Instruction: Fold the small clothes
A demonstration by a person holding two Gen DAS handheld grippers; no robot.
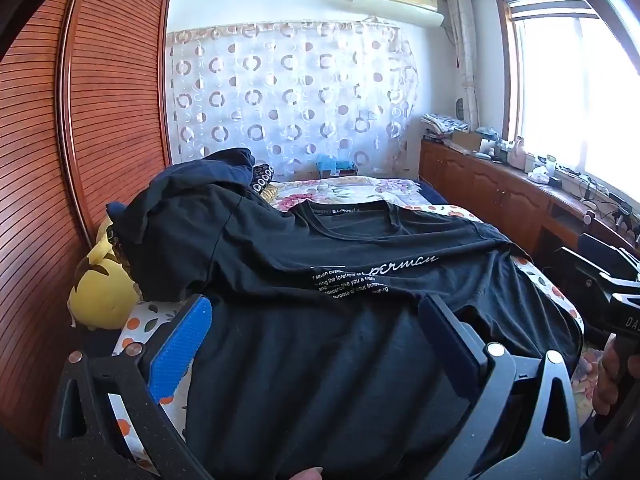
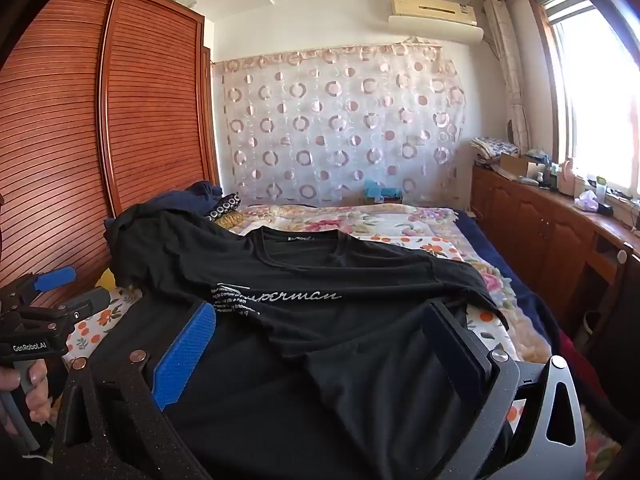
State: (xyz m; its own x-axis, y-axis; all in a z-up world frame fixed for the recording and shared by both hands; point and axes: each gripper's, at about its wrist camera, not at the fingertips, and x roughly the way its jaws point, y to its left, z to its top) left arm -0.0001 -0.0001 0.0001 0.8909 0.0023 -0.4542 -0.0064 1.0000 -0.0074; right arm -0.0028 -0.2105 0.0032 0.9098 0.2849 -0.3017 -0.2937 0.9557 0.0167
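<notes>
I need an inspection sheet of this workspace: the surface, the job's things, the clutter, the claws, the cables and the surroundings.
Surface: bed with floral quilt, fruit-print sheet at the near edge.
Job's things: black T-shirt spread face up, collar at the far end, white lettering on the chest.
Clutter: dark clothes pile and yellow plush toy on the bed's left side.
Claws: left claw and right claw both open above the shirt's lower part, gripping nothing.
Cables: some on the window counter, among small items.
Surroundings: wooden wardrobe left, circle-pattern curtain behind, air conditioner above, window right.
</notes>
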